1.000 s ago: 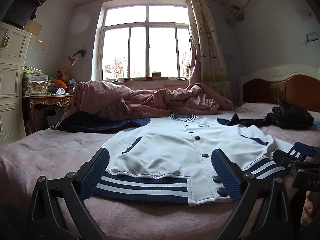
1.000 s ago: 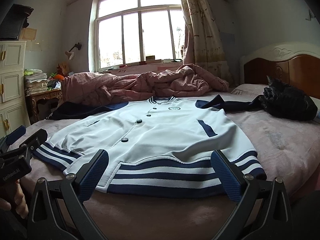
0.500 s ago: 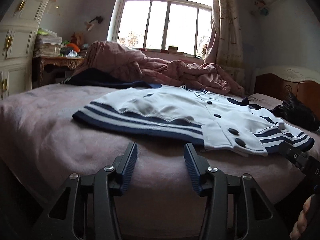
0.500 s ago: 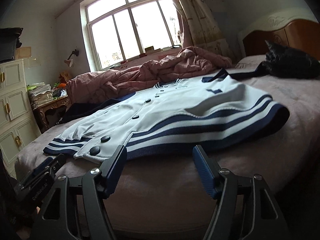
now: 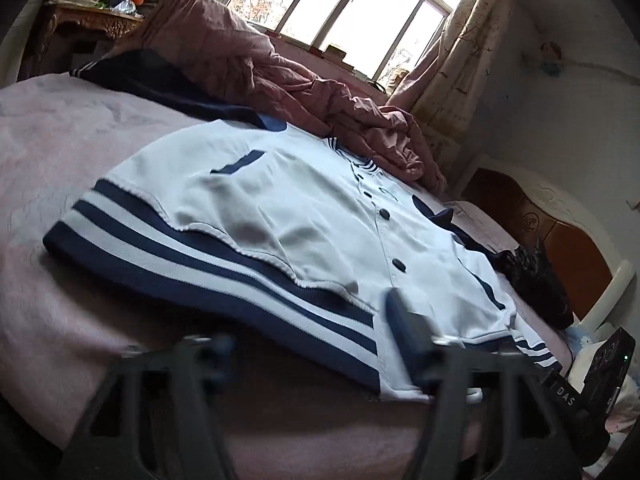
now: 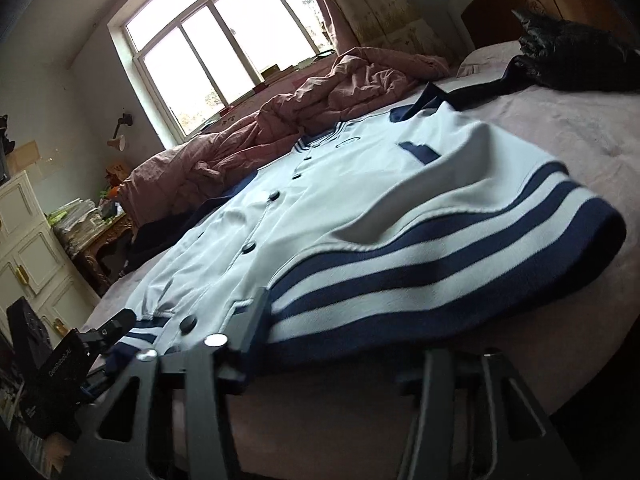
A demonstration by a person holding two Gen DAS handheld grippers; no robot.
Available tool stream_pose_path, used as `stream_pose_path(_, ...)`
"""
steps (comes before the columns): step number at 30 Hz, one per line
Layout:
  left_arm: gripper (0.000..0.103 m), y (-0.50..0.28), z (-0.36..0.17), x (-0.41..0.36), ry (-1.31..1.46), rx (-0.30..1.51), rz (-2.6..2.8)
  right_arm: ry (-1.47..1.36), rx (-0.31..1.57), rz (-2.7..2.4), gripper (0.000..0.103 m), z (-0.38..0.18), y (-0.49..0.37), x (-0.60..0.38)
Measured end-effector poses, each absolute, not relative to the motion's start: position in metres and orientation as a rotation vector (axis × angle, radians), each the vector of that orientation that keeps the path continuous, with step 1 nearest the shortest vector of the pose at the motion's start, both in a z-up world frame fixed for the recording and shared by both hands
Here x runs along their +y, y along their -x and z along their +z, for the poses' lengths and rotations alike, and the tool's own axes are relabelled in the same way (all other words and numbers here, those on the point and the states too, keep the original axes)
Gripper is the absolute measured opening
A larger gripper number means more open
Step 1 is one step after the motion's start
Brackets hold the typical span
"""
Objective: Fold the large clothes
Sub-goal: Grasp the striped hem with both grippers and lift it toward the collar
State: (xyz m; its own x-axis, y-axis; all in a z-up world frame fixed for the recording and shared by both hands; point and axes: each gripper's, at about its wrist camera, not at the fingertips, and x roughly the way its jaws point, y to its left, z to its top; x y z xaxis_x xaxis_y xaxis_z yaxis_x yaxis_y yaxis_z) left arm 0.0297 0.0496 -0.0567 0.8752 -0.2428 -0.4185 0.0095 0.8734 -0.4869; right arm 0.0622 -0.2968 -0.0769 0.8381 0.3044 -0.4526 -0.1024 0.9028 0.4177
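A white jacket [image 5: 304,216] with navy trim is lying spread flat, front side up, on the pink bed [image 5: 60,152], its striped hem [image 5: 208,268] sitting nearest the bed's foot edge and its striped collar [image 5: 352,156] pointing toward the crumpled pink quilt [image 5: 256,64] further up the bed. The hem is showing alternating navy and white bands. Dark round buttons [image 5: 385,213] are running up the closed front placket, and a navy pocket welt [image 5: 238,161] is showing on each side of the chest panel. Its navy sleeves [image 5: 160,88] are stretching outward across the bed. Soft wrinkles are rising in the fabric just above the hem.
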Motion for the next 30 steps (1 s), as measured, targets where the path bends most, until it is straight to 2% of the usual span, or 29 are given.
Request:
stream_pose_path(1, 0.012, -0.028, -0.050, 0.053, 0.507, 0.460, -0.160, -0.378, 0.540, 0.218, 0.035, -0.070, -0.066, -0.299)
stream_pose_path(4, 0.019, -0.044, -0.021, 0.045, 0.317, 0.432, -0.164, -0.268, 0.533, 0.230, 0.035, -0.039, -0.080, -0.298)
stream_pose_path(9, 0.017, -0.126, 0.002, 0.043, 0.271, 0.573, -0.181, -0.207, 0.602, 0.257, 0.035, -0.002, -0.152, -0.297)
stream_pose_path(14, 0.018, -0.202, -0.001, 0.043, 0.250, 0.729, -0.221, -0.177, 0.706, 0.267, 0.037, -0.004, -0.237, -0.293)
stream_pose_path(15, 0.022, -0.211, -0.006, 0.044, 0.257, 0.754, -0.233, -0.179, 0.718, 0.265, 0.043, -0.007, -0.249, -0.295)
stream_pose_path(16, 0.030, -0.218, -0.010, 0.044, 0.263, 0.779, -0.257, -0.177, 0.725, 0.251, 0.067, -0.011, -0.258, -0.297)
stream_pose_path(17, 0.032, -0.220, -0.015, 0.044, 0.268, 0.788, -0.282, -0.169, 0.723, 0.231, 0.086, -0.014, -0.266, -0.299)
stream_pose_path(20, 0.046, -0.213, -0.016, 0.040, 0.214, 0.767, -0.351, -0.168, 0.663, 0.249, 0.089, -0.018, -0.268, -0.315)
stream_pose_path(22, 0.064, -0.203, -0.007, 0.031, 0.125, 0.745, -0.400, -0.180, 0.654, 0.282, 0.089, -0.016, -0.265, -0.325)
stream_pose_path(26, 0.069, -0.178, 0.009, 0.019, 0.001, 0.676, -0.388, -0.156, 0.629, 0.257, 0.092, -0.008, -0.257, -0.335)
stream_pose_path(29, 0.083, -0.171, 0.014, 0.019, 0.008, 0.680, -0.384, -0.118, 0.624, 0.253, 0.092, -0.003, -0.250, -0.338)
stream_pose_path(30, 0.096, -0.168, 0.016, 0.019, -0.008, 0.676, -0.376, -0.098, 0.632, 0.258, 0.092, -0.002, -0.248, -0.338)
